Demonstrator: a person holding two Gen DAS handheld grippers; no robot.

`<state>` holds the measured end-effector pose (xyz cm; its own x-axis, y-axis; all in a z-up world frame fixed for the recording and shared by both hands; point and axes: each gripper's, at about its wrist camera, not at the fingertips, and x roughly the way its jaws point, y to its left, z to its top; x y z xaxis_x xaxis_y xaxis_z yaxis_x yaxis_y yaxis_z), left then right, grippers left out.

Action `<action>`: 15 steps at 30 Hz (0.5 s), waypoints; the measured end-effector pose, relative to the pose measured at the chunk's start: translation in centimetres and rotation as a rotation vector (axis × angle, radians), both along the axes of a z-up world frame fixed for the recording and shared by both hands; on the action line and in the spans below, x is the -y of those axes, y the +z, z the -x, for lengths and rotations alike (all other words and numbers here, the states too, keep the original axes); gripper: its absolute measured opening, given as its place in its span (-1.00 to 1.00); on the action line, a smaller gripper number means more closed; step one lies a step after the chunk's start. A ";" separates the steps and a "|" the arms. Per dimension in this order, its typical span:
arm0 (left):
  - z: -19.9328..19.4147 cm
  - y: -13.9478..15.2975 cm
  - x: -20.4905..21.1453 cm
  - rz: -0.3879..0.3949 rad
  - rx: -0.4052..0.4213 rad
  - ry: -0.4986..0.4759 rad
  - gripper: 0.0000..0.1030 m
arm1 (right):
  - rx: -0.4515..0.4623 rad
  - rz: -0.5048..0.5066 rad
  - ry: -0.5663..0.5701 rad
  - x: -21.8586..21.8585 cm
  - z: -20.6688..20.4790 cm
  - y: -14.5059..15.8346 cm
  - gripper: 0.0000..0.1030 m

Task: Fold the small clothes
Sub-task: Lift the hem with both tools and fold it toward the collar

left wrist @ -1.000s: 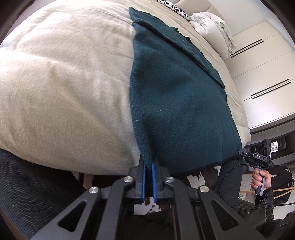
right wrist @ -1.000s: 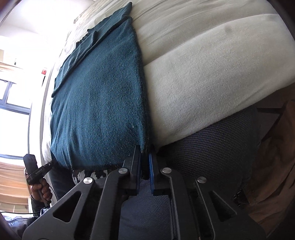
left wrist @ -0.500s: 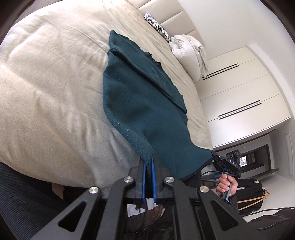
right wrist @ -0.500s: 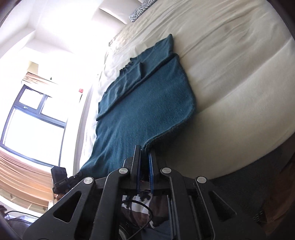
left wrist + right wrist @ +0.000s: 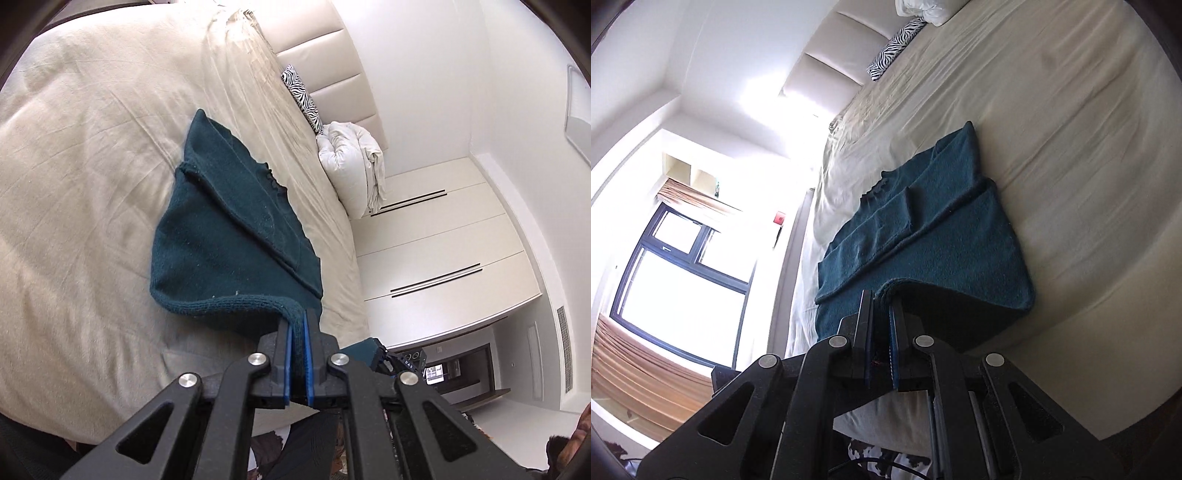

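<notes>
Two grippers, left gripper (image 5: 298,326) and right gripper (image 5: 881,304), each clenched on a hem corner of the teal sweater (image 5: 221,236), lift that edge off the bed (image 5: 74,184) for folding toward the collar.

Black linkage arms, silver screws, blue-padded fingers (image 5: 287,354).

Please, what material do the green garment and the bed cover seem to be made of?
The garment looks like a knitted fabric, perhaps wool or acrylic: matte dark teal, with ribbed stitches along its rolled edge and pale lint on the surface. The bed cover looks like woven cotton or a similar cloth: matte beige, smooth, with fine creases. The exact fibres cannot be told from the look.
</notes>
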<state>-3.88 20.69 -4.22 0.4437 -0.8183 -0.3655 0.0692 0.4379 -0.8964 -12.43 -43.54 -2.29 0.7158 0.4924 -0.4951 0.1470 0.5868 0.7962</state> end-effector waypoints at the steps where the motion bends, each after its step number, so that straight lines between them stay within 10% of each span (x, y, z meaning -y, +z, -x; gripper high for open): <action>1: -0.5 0.1 -0.1 0.011 -0.003 0.007 -0.88 | 0.002 0.000 -0.005 0.2 -0.4 0.0 -0.89; 15: -7.8 0.4 -0.5 0.078 -0.024 0.090 -0.88 | 0.046 0.000 -0.076 3.0 -7.6 0.0 -0.89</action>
